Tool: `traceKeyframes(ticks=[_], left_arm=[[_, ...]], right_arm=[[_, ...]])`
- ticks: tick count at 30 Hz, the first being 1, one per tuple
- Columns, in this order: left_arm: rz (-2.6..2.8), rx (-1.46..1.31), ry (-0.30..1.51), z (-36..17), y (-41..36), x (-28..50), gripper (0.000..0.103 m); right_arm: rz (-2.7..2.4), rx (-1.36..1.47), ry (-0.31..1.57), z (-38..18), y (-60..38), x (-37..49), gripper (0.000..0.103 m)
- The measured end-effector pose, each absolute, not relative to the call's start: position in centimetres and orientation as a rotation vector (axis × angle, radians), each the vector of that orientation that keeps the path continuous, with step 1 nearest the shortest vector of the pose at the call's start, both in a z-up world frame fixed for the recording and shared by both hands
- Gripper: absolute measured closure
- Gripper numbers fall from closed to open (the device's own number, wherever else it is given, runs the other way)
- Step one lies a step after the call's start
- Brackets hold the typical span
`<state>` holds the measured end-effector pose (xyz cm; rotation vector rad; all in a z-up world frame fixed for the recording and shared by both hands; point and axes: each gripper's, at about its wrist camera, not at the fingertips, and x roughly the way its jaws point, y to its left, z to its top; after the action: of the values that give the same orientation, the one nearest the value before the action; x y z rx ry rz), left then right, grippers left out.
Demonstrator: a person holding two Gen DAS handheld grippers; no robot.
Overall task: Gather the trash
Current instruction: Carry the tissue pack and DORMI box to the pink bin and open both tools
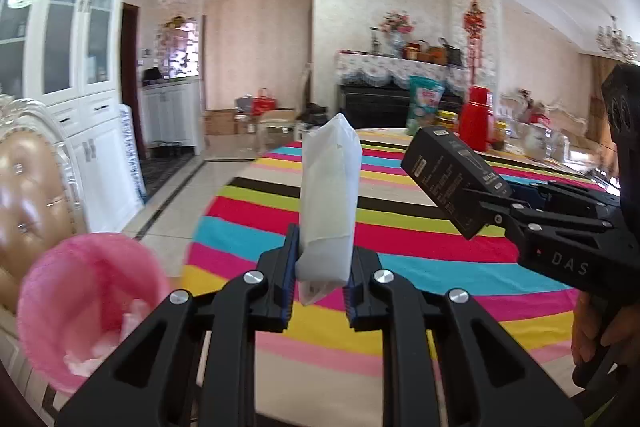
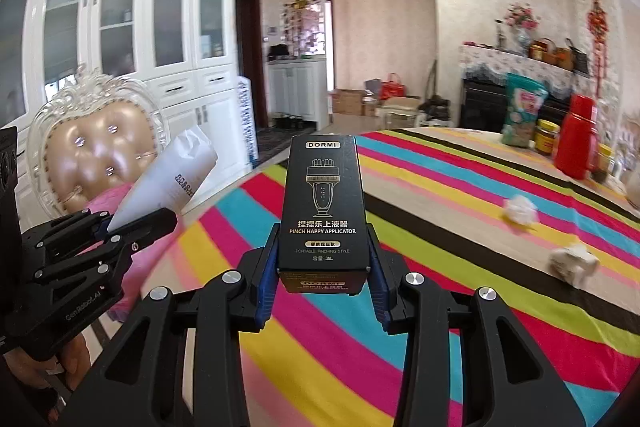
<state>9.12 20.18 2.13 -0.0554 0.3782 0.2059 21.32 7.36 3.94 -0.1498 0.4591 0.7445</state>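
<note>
Trash: crinkly white packet (image 1: 328, 195), rigid black box (image 2: 323, 211)

Tablecloth (image 2: 460, 227): stripes of pink, red, cyan, yellow, lime, black and cream. Box (image 2: 323, 211) at frame centre: black with gold print; packet (image 1: 328, 203): plain white; bin (image 1: 80, 307) at lower left: pink. Two crumpled wads (image 2: 520, 209) at right: white; flask (image 2: 576, 137): red.

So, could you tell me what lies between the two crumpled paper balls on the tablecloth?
Only bare striped tablecloth, in the right wrist view, between both paper balls.
</note>
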Motion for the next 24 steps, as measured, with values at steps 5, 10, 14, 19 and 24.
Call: traceKeyframes(ticks=[5,10,14,19,24], left_arm=[[0.296,-0.07,0.385,2.4,24.2,7.0,0.084],[0.373,-0.093,0.389,2.4,28.0,4.8,0.084],[0.43,-0.12,0.399,2.0,31.2,3.2,0.084],[0.476,-0.166,0.428,1.2,35.6,1.8,0.083],[0.524,-0.208,0.483,-0.7,39.2,1.5,0.083]], right_arm=[[0.836,-0.181,0.455,3.9,12.1,19.8,0.065],[0.919,-0.209,0.458,3.7,16.6,18.4,0.064],[0.988,-0.236,0.468,3.3,20.4,17.2,0.064],[1.074,-0.246,0.492,2.5,24.1,16.6,0.064],[1.136,-0.294,0.512,1.4,28.5,16.2,0.064]])
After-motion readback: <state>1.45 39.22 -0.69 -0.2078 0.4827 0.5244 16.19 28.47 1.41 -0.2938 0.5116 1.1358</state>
